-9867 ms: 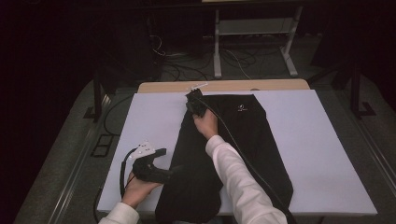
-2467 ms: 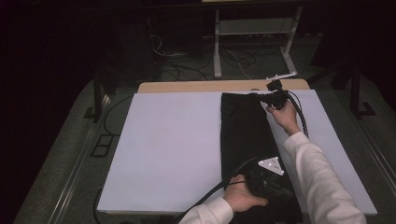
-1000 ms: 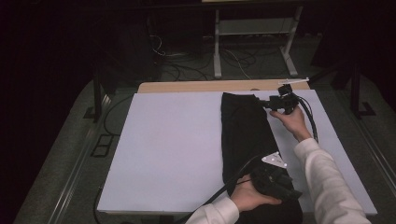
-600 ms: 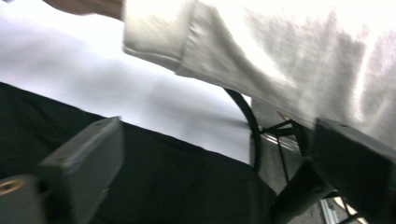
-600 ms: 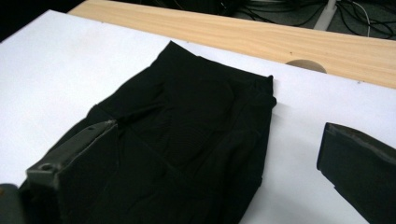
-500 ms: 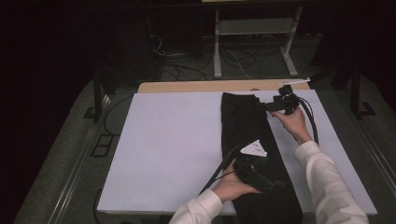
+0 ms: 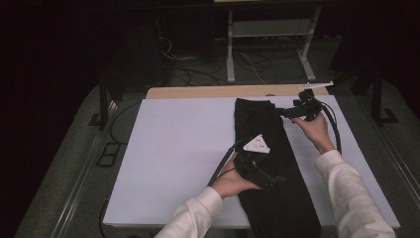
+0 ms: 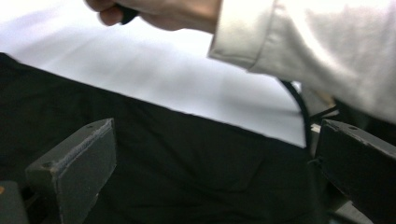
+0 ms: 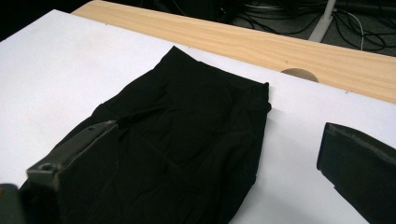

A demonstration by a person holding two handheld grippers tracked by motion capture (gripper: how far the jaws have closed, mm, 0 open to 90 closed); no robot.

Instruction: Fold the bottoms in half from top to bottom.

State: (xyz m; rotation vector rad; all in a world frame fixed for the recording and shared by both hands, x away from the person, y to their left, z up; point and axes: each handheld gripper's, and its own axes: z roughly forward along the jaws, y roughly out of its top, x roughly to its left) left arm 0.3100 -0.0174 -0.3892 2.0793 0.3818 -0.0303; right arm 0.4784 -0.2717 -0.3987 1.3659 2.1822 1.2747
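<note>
A white mat (image 7: 178, 158) covers the wooden table (image 7: 198, 92) where a folded black garment (image 7: 272, 163) lies lengthwise right of centre, the left gripper (image 7: 270, 179) and right gripper (image 7: 287, 112) both open above it, their jaws just widened.

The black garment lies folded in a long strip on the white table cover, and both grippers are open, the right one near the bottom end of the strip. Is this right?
One point is wrong: the right gripper is near the strip's far end, as the high view shows. The black garment does lie in a long strip on the white table cover, and both grippers, including the left gripper, are open.
</note>
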